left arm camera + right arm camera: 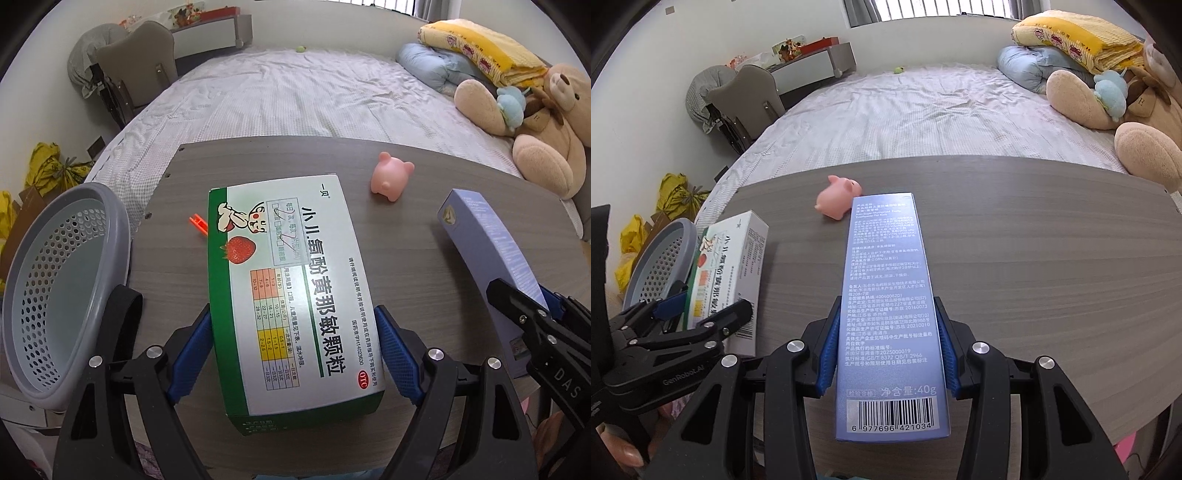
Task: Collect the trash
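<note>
My left gripper is shut on a green and white medicine box, its blue pads pressing both long sides above the grey wooden table. My right gripper is shut on a long blue toothpaste box, also held over the table. Each gripper shows in the other's view: the right gripper with the blue box at the right, the left gripper with the medicine box at the left. A grey perforated basket sits at the table's left edge, beside my left gripper.
A pink toy pig and a small orange plastic piece lie on the table. Beyond the table is a bed with pillows and a teddy bear. A chair and yellow bags stand at the left.
</note>
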